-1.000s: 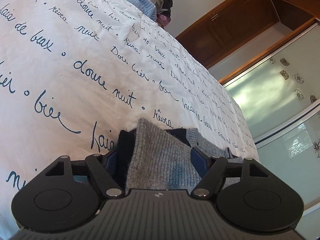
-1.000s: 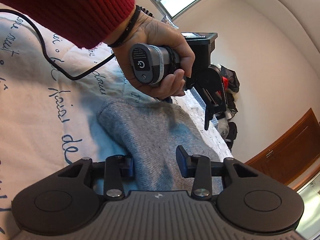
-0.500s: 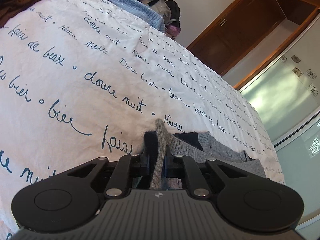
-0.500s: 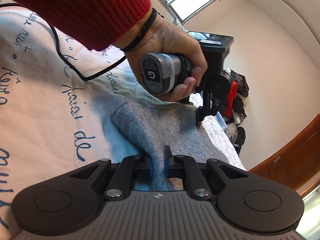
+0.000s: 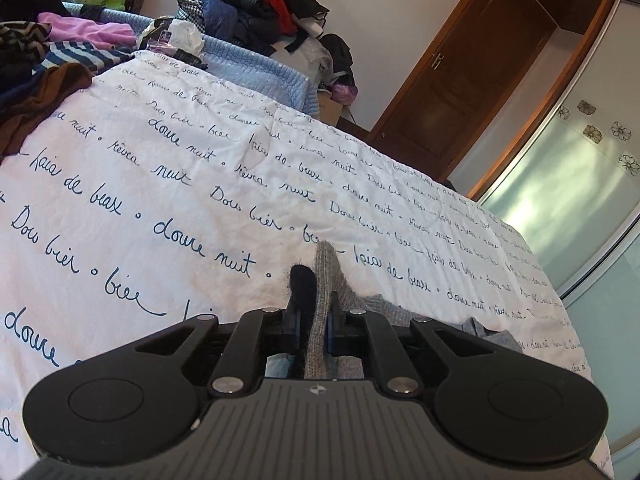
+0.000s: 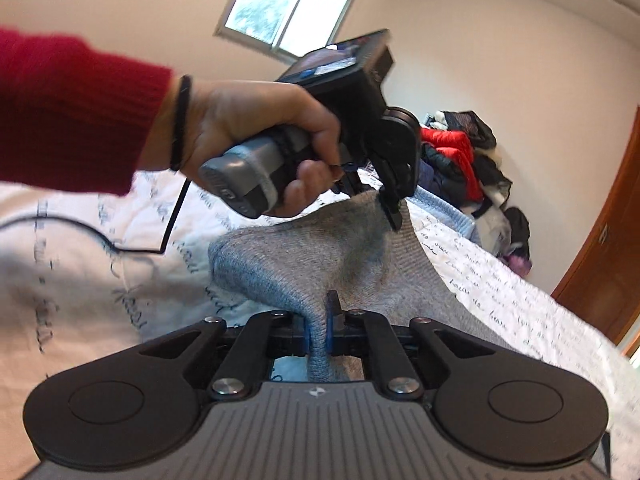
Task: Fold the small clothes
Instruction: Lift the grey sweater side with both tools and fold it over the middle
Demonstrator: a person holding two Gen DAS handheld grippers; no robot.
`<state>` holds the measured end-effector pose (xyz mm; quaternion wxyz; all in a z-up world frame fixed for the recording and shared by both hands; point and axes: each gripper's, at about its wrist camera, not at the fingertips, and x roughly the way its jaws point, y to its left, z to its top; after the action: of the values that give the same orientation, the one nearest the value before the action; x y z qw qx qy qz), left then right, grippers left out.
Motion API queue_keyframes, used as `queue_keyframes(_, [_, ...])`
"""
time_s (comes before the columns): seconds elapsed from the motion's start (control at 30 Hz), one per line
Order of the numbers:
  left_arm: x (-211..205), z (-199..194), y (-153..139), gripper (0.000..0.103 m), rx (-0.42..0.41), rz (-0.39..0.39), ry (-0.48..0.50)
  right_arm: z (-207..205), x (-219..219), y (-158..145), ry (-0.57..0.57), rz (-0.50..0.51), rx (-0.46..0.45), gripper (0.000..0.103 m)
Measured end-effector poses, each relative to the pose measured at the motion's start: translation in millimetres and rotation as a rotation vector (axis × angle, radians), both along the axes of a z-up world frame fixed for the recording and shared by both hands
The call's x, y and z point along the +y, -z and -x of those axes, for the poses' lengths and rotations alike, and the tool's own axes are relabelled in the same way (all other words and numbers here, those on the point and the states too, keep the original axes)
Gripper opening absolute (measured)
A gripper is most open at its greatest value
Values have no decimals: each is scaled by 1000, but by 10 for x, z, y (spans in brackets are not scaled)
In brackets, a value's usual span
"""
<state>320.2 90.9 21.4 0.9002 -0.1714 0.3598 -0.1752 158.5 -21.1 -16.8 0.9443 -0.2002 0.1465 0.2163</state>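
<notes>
clothes pile: upper left of the left wrist view, at the far end of the bed; striped, purple, brown and dark pieces heaped together.
bedspread: white with dark blue handwriting print, fills the left and middle of the left wrist view; a light blue quilt shows at its far edge.
left gripper: bottom centre of the left wrist view, fingers clamped on a fold of the grey sweater. Dark fabric sits pinched beside the grey against the left pad. The fold sticks up past the fingertips.
sweater, rest: grey knit trails to the lower right behind the gripper, lying on the bedspread.
door: brown wood, upper right of the left wrist view; frosted glass panel with flower marks at far right.
red sleeve: left of the right wrist view, blurred.
hand: centre-left of the right wrist view, wrapped round the handle of the left gripper, black band at the wrist, cable hanging below.
left gripper, seen from right wrist: upper centre, tip pinching a raised peak of the sweater.
right gripper: bottom centre, fingers closed tight on a narrow grey fold.
sweater position: stretched between both grippers, partly lifted off the bed, lower right part on the bedspread.
coats: red and dark, heaped at the right.
</notes>
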Motion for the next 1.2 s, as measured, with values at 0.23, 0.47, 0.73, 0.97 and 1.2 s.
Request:
queue_keyframes(0.23, [-221,99,-244,12,-36,-21,-33,-51,-360,-139,17,-139,37,7])
queue_keyframes(0.47, [-454,178,-460,12,-49,-18,-51,106,-672,-205,25,-304,83,7])
queue_keyframes(0.73, [-815,274,-693,12,-81,-14,-41,128,-1112,-236,69,-460,107,7])
queue_keyframes(0.97, [-1211,352,-783,12,-123,-50,-21,152,-1382,-175,118,-530,111,7])
queue_keyframes(1.2, [-1602,391,-843,12,-133,-61,25,206,-1647,-107,162,-611,118,7])
